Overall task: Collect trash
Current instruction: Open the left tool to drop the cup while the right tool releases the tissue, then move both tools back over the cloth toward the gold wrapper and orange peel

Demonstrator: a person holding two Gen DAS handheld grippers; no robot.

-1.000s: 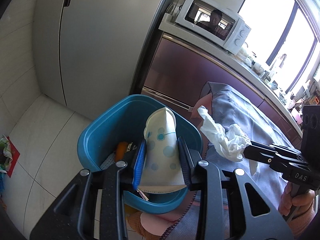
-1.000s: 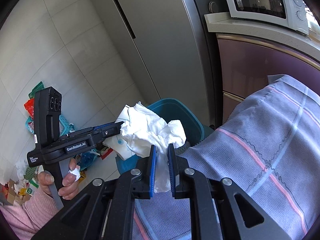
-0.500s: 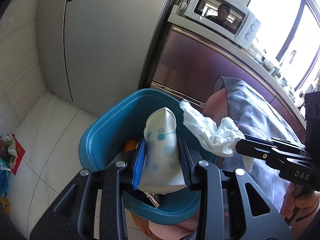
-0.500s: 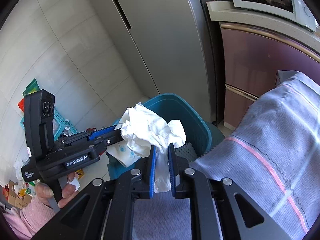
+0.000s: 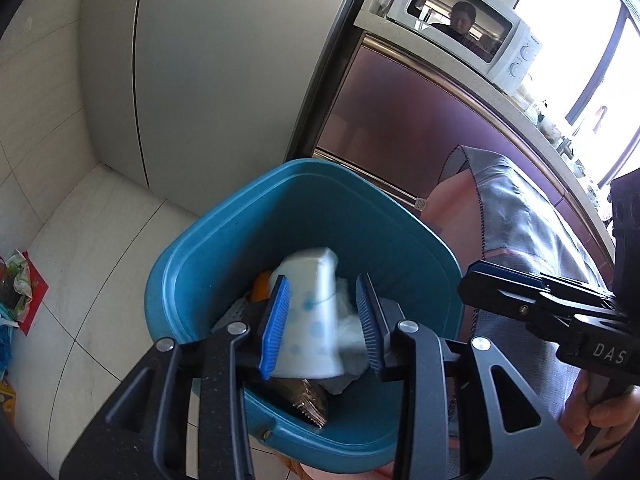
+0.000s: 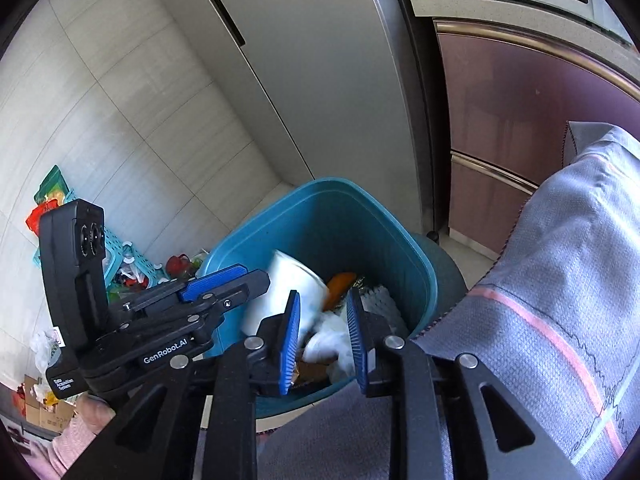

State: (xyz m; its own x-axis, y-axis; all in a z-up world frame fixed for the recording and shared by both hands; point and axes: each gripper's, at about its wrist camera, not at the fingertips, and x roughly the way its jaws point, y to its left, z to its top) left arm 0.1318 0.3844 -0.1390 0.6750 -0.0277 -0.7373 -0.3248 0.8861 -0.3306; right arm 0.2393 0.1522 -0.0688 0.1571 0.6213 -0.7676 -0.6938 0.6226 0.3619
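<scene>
A blue trash bin (image 5: pixel 224 240) (image 6: pixel 384 224) stands on the floor below both grippers. My left gripper (image 5: pixel 323 316) is open above it, and a white paper cup with blue dots (image 5: pixel 308 312) drops between its pads, motion-blurred. My right gripper (image 6: pixel 322 328) is open over the bin; the white crumpled tissue (image 6: pixel 326 340) falls inside, also seen in the left wrist view (image 5: pixel 352 340). The cup (image 6: pixel 288 288) shows in the right wrist view too. An orange item (image 6: pixel 339 288) and a brown wrapper (image 5: pixel 308 400) lie in the bin.
A grey fridge (image 5: pixel 224 80) stands behind the bin, beside maroon cabinets (image 5: pixel 420 128) with a white microwave (image 5: pixel 468 36) on top. A grey cloth-covered table edge (image 6: pixel 560 300) is right of the bin. Litter and a turquoise basket (image 6: pixel 120 264) lie on the tiled floor at left.
Both grippers opened. The cup left the left gripper and the tissue left the right gripper; both are dropping into the bin. Both grippers moved closer over the bin.
</scene>
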